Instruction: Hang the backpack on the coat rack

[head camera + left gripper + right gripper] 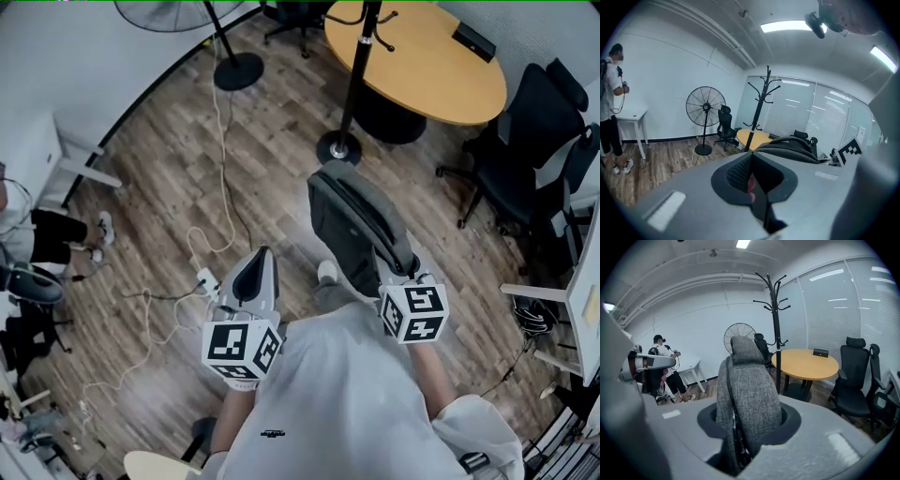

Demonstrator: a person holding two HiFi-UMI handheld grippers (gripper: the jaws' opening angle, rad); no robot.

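Right gripper (750, 422) holds the backpack (749, 376) clamped by its soft grey top; I judge it limp, moderately heavy. Left gripper (751, 180) seems closed, empty.

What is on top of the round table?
One small black box near the table's edge; the coat rack pole covers a strip of its top.
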